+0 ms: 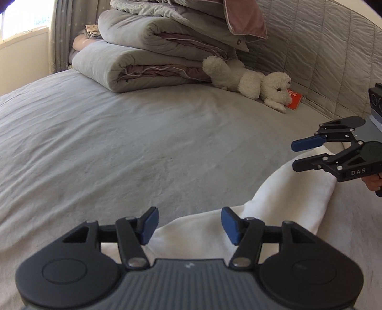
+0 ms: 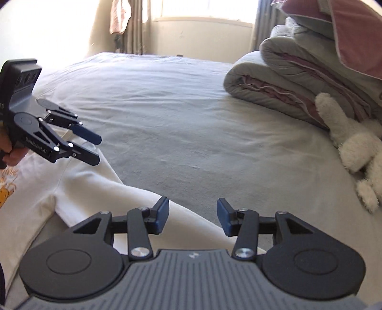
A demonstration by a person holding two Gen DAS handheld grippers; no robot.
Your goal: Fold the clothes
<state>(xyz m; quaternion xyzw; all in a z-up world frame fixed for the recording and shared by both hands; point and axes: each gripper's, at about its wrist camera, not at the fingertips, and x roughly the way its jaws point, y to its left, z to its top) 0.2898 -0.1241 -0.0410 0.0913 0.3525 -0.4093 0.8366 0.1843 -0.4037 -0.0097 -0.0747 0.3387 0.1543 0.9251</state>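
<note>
A white garment (image 1: 281,198) with an orange print near its body (image 2: 9,181) lies on the grey bed sheet (image 1: 119,143), one sleeve stretched out (image 2: 133,198). My left gripper (image 1: 189,225) is open and empty just above the white cloth; it also shows in the right wrist view (image 2: 96,149), over the garment's shoulder. My right gripper (image 2: 193,218) is open and empty above the sleeve's end; it also shows in the left wrist view (image 1: 294,155), hovering over the sleeve.
Folded grey and pink quilts (image 1: 152,57) are stacked at the head of the bed. A white plush dog (image 1: 253,81) and a red card (image 1: 294,97) lie beside them. A quilted headboard (image 1: 322,47) runs along the right. A window (image 2: 203,9) is beyond the bed.
</note>
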